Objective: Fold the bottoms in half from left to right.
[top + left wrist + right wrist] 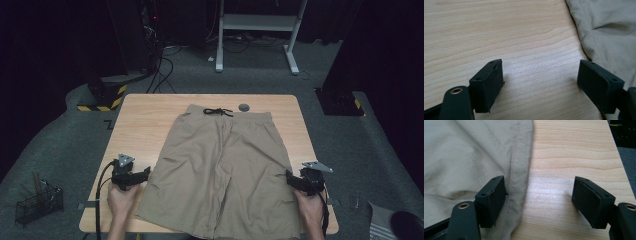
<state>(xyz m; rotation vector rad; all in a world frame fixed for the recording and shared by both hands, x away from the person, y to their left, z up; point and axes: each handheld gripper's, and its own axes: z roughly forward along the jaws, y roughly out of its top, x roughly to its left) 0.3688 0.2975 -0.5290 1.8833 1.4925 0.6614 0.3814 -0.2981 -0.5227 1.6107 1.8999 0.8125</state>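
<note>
A: Report the left gripper.

B: Jaws spread wide, nothing between them except bare wood of the table. Its right-hand finger sits at the outer side edge of the khaki shorts; whether the pad touches the cloth cannot be told. The left-hand finger stands over bare wood, apart from the fabric.

A: And the right gripper?

B: Jaws also spread wide, gripping nothing. The left-hand finger lies over the shorts, just inside the stitched side seam, with the hemmed edge running between the two fingers. The right-hand finger is over bare table, clear of the cloth.

A: Position of the shorts relative to both grippers?

B: In the high view, the shorts lie flat between them: left gripper at the outer edge of one leg, right gripper at the outer edge of the other, both at about mid-leg height. Leg hems lie nearer the person than the fingers, at the near table edge. The waistband with its black drawstring lies beyond the fingers, toward the far side of the table.

A: Anything else past the fingers?

B: A small grey round disc on the wood just beyond the waistband, beside the drawstring. A hand holds the left gripper from behind; another hand holds the right.
</note>
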